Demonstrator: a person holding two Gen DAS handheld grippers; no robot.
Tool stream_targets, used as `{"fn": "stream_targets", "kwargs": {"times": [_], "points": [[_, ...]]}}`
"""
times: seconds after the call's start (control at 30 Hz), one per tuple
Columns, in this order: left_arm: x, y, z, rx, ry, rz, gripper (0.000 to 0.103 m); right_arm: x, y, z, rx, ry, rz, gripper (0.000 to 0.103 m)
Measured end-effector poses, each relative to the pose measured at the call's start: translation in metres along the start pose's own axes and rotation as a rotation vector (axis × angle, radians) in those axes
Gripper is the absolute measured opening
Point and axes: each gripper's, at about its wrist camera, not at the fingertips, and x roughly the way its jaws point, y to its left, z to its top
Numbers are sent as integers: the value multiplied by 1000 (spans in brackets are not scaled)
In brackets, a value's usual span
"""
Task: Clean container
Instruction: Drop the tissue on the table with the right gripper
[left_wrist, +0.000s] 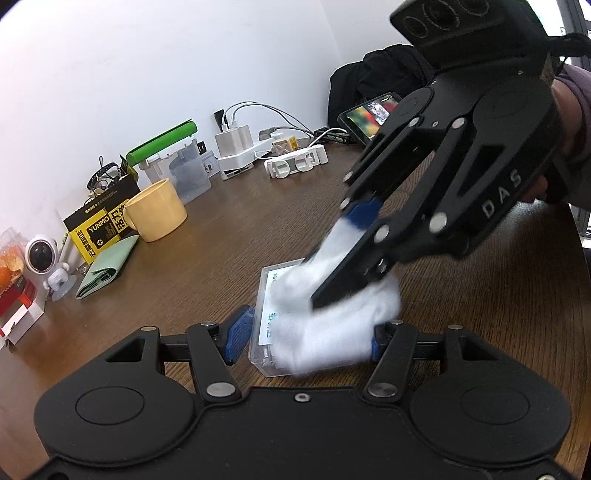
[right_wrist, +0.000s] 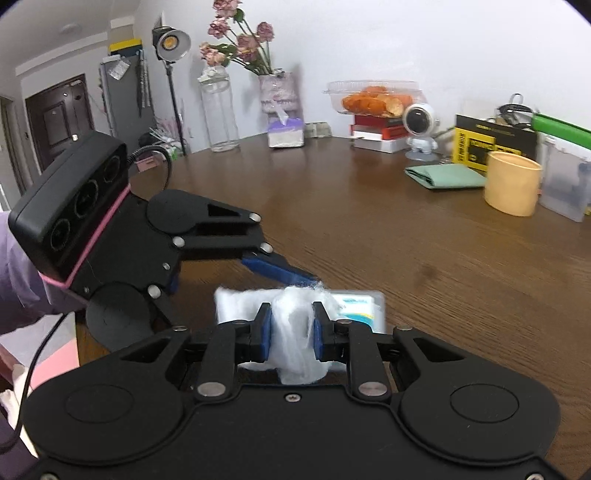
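White cotton wad (right_wrist: 295, 325) apparently on clear container (left_wrist: 266, 295)

A fluffy white cotton wad (right_wrist: 295, 332) is clamped between the right gripper's (right_wrist: 291, 334) blue pads. Beneath it, a clear rectangular plastic container (right_wrist: 364, 308) is pressed on the brown wooden table (right_wrist: 406, 240). The left gripper (right_wrist: 280, 271) is seen alongside.

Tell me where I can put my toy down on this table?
The bare brown wooden table between the small clear plastic box and the yellow mug is free. It is crowded along the white wall, by the folded green cloth and white robot figurine.
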Motion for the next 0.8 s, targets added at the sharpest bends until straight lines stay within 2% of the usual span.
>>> {"fn": "stream_targets", "kwargs": {"times": [0.2, 0.33, 0.47, 0.57, 0.67, 0.77, 0.8], "points": [[1, 4, 0, -15, 0, -1, 58, -4, -34, 13, 40, -37, -112, 22], [0, 8, 0, -42, -6, 28, 58, 3, -68, 45, 51, -92, -204, 22], [-5, 19, -1, -127, -24, 69, 57, 26, -104, 76, 76, -119, -284, 21], [-5, 29, -3, -198, -13, 136, 57, 59, -135, 85, 150, -86, -320, 21], [-4, 34, -1, -235, -1, 201, 57, 88, -159, 76, 230, -19, -362, 22], [-1, 37, 1, -255, 24, 253, 57, 102, -169, 63, 278, 12, -383, 27], [0, 36, 3, -251, 33, 278, 57, 101, -169, 61, 279, -3, -377, 38]]}}
